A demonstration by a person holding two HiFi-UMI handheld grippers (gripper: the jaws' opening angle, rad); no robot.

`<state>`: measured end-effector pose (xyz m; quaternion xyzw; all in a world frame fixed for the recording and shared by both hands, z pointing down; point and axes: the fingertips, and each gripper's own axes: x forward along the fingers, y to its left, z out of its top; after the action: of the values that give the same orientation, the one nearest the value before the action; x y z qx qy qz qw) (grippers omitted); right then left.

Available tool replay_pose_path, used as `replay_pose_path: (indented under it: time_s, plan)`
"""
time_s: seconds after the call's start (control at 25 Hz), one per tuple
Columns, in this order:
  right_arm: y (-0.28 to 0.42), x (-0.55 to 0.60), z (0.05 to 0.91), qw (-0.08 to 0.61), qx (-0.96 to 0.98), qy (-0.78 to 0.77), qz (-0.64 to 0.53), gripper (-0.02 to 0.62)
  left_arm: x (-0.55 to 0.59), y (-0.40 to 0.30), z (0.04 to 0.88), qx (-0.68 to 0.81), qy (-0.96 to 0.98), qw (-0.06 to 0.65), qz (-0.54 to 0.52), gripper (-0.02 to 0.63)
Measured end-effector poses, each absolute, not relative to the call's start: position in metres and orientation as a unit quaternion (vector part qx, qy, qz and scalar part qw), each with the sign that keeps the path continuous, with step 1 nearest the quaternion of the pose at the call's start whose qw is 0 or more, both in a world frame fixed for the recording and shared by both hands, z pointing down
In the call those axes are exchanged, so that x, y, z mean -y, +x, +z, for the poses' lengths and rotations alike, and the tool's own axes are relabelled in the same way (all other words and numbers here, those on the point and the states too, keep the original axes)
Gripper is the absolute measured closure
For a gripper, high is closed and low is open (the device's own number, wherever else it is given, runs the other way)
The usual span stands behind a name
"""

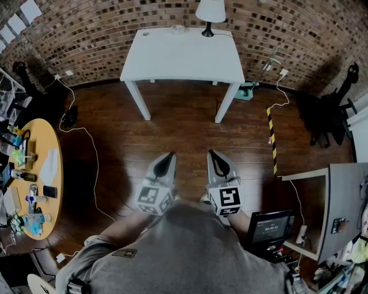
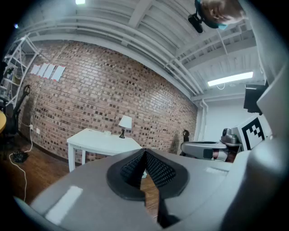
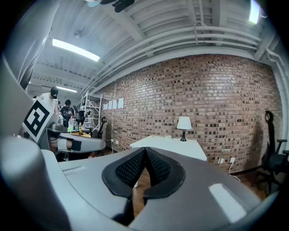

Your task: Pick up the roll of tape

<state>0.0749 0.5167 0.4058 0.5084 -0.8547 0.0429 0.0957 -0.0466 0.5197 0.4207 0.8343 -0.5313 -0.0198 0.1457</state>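
The roll of tape (image 1: 178, 28) lies as a small pale ring at the back of the white table (image 1: 183, 57), beside a lamp (image 1: 209, 14), far across the wooden floor. My left gripper (image 1: 167, 156) and right gripper (image 1: 214, 155) are held side by side in front of the person's body. Both point towards that table, and both are shut with nothing between their pads. In the left gripper view the gripper (image 2: 144, 152) has its jaws meeting at the tip, with the white table (image 2: 101, 140) beyond. The right gripper (image 3: 145, 150) looks the same, with the table (image 3: 174, 145) ahead.
A round wooden table (image 1: 49, 172) with bottles and small items stands at the left. Cables (image 1: 92, 166) run over the floor. A black-and-yellow strip (image 1: 271, 140) marks the floor at the right, near a grey desk (image 1: 339, 207) and a dark screen (image 1: 269, 227). Office chairs (image 1: 336, 109) stand at the wall.
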Motion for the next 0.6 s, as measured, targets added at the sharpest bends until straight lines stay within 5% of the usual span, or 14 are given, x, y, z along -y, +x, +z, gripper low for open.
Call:
replay_pose_path:
  time_s: [0.6]
  plan:
    - [0.082, -0.448, 0.408, 0.085, 0.848, 0.522, 0.039, 0.581, -0.456, -0.045, 0.43, 0.525, 0.84, 0.138, -0.007, 0.604]
